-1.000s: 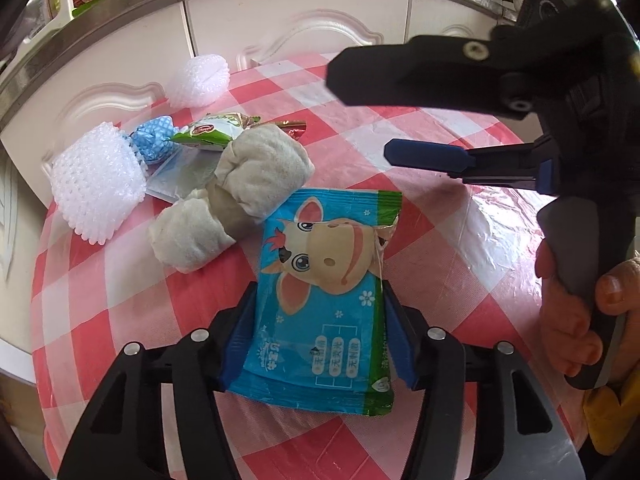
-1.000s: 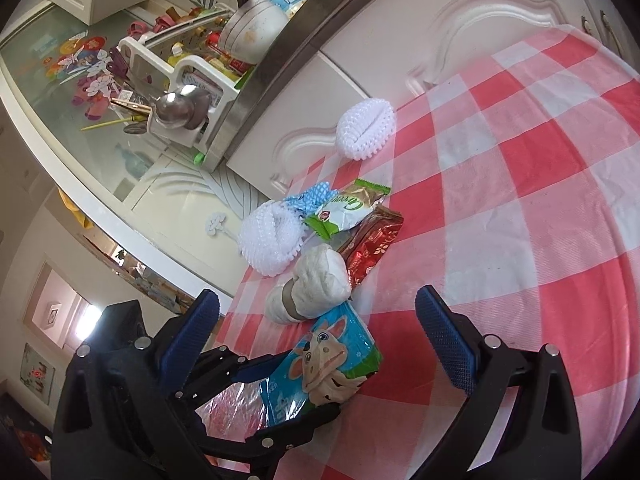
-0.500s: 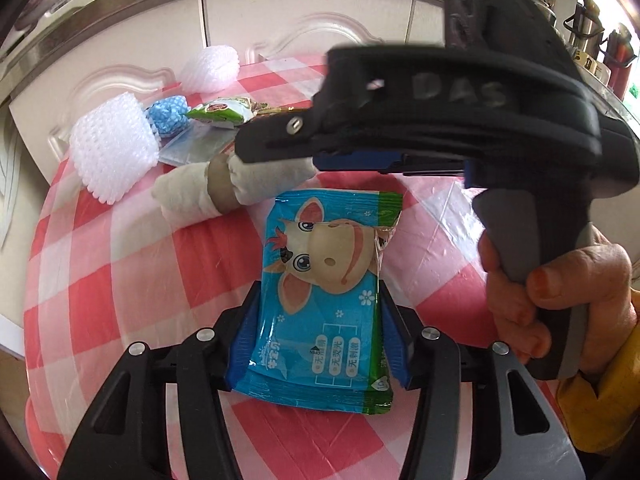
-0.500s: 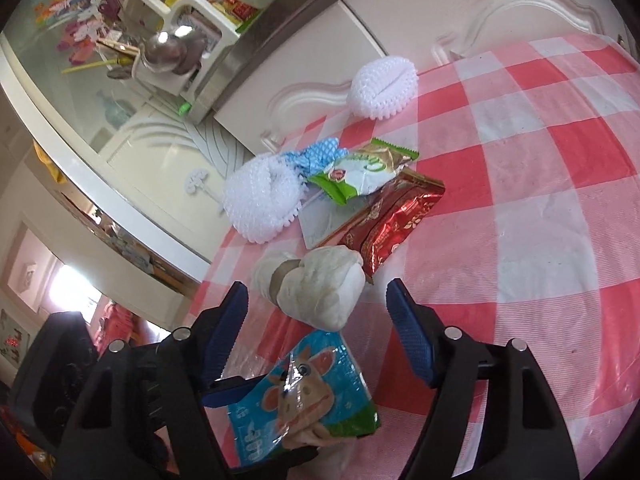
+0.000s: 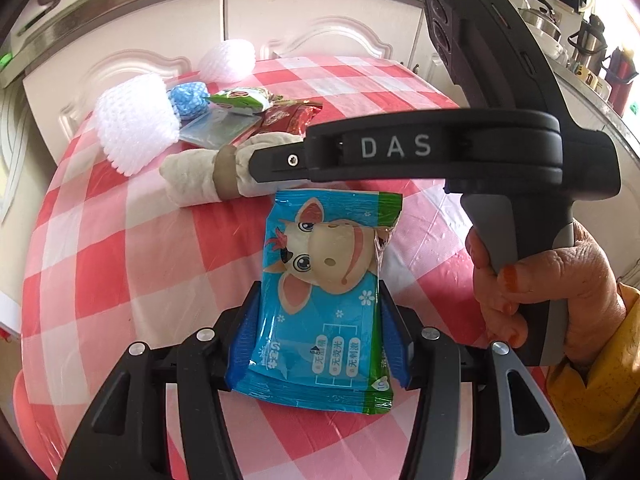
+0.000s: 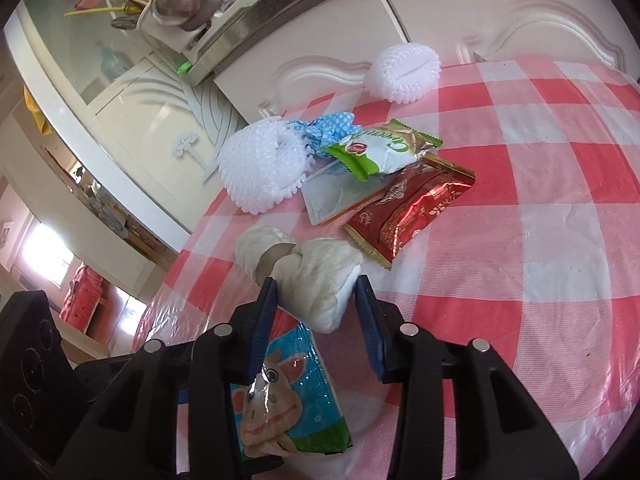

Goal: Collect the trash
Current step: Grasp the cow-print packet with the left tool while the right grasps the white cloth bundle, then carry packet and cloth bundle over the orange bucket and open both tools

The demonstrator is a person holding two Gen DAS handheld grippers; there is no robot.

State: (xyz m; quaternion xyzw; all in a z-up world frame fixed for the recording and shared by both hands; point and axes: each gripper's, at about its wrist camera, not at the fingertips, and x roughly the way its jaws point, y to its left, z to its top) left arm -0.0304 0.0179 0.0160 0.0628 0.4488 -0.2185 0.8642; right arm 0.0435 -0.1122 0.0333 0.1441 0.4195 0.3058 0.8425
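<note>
Two foam nets (image 6: 262, 170), three wrappers (image 6: 408, 208).

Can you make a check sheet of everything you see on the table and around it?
Surface: table with red-and-white checked cloth under clear plastic.
Job's things: blue wipes pack; cloth wad; red wrapper; green wrapper; two white foam nets; blue net; clear packet.
Clutter: nothing seen.
Grippers: left gripper jaws clamp the wipes pack; right gripper jaws have just been closing, pads against the cloth wad.
Cables: nothing seen.
Surroundings: white cabinets, counter with kettles, dish rack.
</note>
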